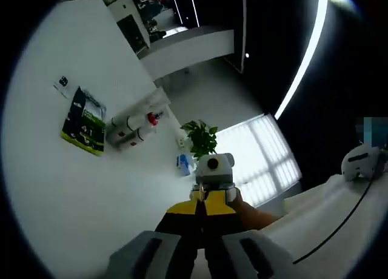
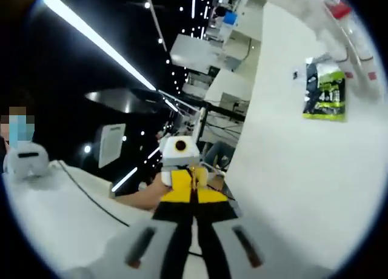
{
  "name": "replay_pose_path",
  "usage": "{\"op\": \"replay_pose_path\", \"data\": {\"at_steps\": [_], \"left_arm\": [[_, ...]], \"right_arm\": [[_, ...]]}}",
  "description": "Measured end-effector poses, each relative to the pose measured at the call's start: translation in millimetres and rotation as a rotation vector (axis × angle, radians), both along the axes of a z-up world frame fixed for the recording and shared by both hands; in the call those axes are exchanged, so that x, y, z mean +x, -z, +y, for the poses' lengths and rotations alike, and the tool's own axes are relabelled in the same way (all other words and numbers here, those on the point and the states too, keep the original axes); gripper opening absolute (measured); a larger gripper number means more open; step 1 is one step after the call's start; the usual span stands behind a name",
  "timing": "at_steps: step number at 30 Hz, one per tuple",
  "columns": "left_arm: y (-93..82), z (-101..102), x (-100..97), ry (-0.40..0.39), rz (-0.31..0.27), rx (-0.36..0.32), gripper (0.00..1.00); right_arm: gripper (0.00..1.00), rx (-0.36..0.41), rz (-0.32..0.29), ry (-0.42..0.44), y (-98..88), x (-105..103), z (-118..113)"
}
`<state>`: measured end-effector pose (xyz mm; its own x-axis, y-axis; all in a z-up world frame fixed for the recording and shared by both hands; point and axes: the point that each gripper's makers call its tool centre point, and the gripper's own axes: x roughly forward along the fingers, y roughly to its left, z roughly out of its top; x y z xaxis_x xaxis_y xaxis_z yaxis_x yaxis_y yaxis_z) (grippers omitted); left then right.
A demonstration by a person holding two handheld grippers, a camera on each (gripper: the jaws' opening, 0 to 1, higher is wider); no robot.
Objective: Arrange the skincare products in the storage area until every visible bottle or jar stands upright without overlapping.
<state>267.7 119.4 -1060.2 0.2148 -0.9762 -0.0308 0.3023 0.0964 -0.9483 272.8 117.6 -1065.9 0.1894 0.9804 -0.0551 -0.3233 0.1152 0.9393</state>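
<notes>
Left gripper view: the left gripper [image 1: 200, 255] has its jaws pressed together, holding nothing. On the white table [image 1: 73, 188], two white bottles [image 1: 130, 128] lie on their sides just beside a green packet [image 1: 83, 121].

Right gripper view: the right gripper [image 2: 189, 248] is likewise closed and empty; the packet [image 2: 325, 90] and bottles [image 2: 348, 33] lie well ahead.

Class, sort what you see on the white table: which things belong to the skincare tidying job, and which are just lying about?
Belongs to the job:
- white bottles with red caps, lying on their sides
- green and black packet, lying flat, likely a product

Lying about:
- potted plant
- small blue item beside the plant
- small label card
</notes>
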Motion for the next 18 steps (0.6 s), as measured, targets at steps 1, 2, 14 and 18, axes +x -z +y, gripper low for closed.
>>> {"op": "replay_pose_path", "data": {"at_steps": [1,2,14,18], "left_arm": [[0.6,6.1,3.7,-0.035,0.010,-0.015,0.01],[-0.6,9.4,6.5,-0.062,0.021,-0.039,0.00],[-5.3,25.7,13.4,-0.213,0.065,-0.130,0.01],[0.4,23.5,3.7,-0.173,0.078,-0.106,0.01]], "right_arm": [[0.01,0.017,-0.001,0.008,-1.7,1.2,1.5],[0.01,0.028,0.001,0.020,-2.5,2.9,2.9],[0.00,0.054,0.010,0.119,-8.5,1.9,14.3],[0.00,0.072,0.040,0.152,-5.4,1.8,8.9]]}}
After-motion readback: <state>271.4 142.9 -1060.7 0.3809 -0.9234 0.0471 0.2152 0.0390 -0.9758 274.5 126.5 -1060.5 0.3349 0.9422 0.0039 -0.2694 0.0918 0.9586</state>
